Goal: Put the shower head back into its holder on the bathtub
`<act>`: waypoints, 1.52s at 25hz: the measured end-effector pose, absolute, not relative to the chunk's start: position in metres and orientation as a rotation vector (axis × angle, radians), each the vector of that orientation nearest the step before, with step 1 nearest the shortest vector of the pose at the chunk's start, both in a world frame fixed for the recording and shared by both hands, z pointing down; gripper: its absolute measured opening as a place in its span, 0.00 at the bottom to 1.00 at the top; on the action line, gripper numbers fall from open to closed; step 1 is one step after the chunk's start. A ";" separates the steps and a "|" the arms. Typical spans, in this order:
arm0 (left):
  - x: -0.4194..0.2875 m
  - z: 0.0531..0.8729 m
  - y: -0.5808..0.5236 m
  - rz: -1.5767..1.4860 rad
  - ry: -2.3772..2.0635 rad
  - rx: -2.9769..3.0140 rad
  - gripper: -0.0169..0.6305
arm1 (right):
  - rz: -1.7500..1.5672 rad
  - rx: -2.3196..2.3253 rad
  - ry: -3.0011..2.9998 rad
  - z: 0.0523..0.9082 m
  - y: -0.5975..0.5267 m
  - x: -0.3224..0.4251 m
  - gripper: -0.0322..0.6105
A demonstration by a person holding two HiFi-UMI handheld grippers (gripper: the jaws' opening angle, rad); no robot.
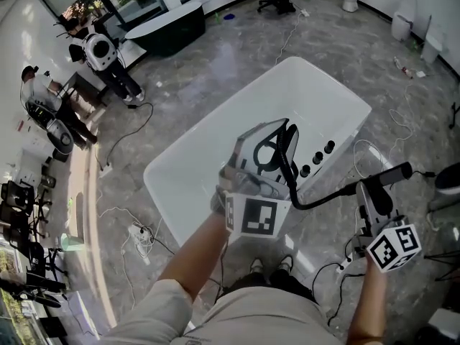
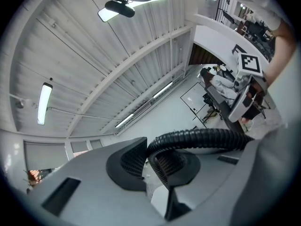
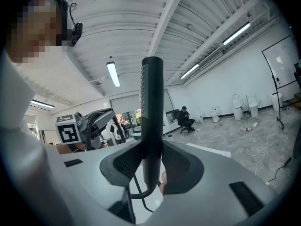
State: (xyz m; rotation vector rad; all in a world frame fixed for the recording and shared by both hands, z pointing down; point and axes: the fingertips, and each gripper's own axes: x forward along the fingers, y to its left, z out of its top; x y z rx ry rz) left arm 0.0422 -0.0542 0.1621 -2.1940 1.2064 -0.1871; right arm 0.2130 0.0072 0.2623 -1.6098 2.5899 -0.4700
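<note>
So the right claw (image 3: 151, 166) is clamped on the black shower head (image 3: 152, 107), which stands pretty much upright between the jaws. In the head view it sits out past the near right side of the white bathtub (image 1: 201, 171), over the floor and not on the tub. The left claw (image 2: 150, 161) is pinched shut on the ribbed black hose (image 2: 202, 138), holding a loop of it above the tub, near the row of black knobs (image 1: 317, 159) on the rim.
</note>
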 end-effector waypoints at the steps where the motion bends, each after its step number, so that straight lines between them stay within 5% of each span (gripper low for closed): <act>1: 0.045 0.162 -0.059 -0.172 1.204 -2.198 0.12 | -0.461 -1.613 2.591 0.261 0.006 0.214 0.26; 38: 0.042 0.219 -0.141 -0.178 1.221 -2.131 0.12 | -0.369 -1.752 2.555 0.269 -0.020 0.185 0.26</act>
